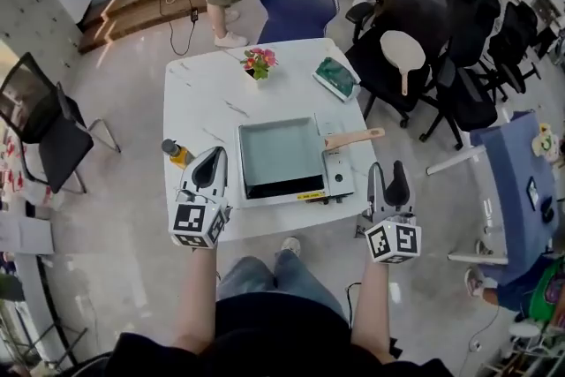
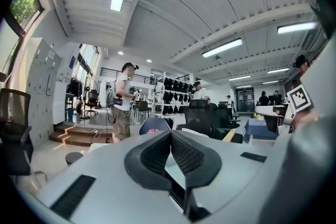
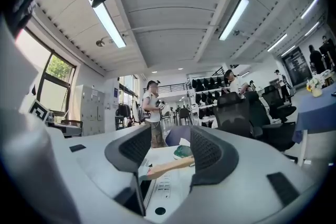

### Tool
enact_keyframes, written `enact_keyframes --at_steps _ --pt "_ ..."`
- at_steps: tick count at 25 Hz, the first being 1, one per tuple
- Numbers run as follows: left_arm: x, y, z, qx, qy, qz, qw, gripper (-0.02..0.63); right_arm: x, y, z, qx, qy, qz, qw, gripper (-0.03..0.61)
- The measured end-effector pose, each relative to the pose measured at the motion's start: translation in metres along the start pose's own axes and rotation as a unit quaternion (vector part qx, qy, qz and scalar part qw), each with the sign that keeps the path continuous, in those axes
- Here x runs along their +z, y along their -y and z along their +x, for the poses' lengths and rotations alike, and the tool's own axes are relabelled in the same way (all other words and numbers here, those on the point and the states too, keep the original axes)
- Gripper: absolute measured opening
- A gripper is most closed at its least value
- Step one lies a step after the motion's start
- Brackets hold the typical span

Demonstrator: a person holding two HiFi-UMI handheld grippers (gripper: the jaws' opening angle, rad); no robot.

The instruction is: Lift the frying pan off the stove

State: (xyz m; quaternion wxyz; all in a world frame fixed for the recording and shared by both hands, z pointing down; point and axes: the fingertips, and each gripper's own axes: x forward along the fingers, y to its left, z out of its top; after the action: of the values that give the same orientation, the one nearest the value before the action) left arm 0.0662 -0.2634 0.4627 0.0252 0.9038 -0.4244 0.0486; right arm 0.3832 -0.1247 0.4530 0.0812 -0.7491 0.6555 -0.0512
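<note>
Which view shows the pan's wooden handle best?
The head view: the whole wooden handle shows from above, sticking out right of the frying pan. The right gripper view shows it foreshortened beyond the open jaws. The left gripper view does not show it.

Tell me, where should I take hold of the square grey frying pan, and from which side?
Grip the pale wooden handle near its middle. It sticks out from the right edge of the square grey frying pan, past the flat silver stove, and it is slim and nearly level. Probably come from the near right with the open right tool, which faces it.
</note>
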Motion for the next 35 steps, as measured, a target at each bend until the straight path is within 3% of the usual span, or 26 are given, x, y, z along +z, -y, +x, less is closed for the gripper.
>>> enact_keyframes --at_steps 8,15,19,24,27,30,33,35 --pt "0.005 -0.01 0.007 0.05 -0.005 -0.013 0.9986 0.02 0.011 0.004 0.056 0.043 -0.006 0.007 0.999 0.215" --pt "0.007 -0.018 0.017 0.052 -0.003 -0.017 0.9985 0.02 0.02 -0.004 0.075 0.058 -0.001 -0.002 0.998 0.215" --pt "0.01 -0.018 0.02 0.046 -0.001 -0.013 0.9988 0.02 0.033 -0.007 0.088 0.086 0.012 -0.03 0.996 0.215" --pt "0.009 -0.009 0.021 0.024 -0.003 -0.011 0.9996 0.02 0.054 -0.02 0.119 0.128 -0.006 -0.094 0.987 0.215" --pt "0.004 0.0 0.022 0.01 -0.008 -0.009 0.9999 0.02 0.058 -0.028 0.134 0.169 -0.035 -0.145 0.974 0.215" --pt "0.007 0.0 0.022 0.006 -0.004 -0.01 0.9999 0.02 0.056 -0.037 0.145 0.218 -0.079 -0.208 0.95 0.216" --pt "0.007 -0.001 0.023 0.005 -0.003 -0.011 0.9999 0.02 0.047 -0.043 0.151 0.271 -0.137 -0.265 0.915 0.216" --pt "0.003 -0.001 0.022 0.004 -0.006 -0.012 0.9999 0.02 0.033 -0.048 0.151 0.309 -0.185 -0.311 0.88 0.219"
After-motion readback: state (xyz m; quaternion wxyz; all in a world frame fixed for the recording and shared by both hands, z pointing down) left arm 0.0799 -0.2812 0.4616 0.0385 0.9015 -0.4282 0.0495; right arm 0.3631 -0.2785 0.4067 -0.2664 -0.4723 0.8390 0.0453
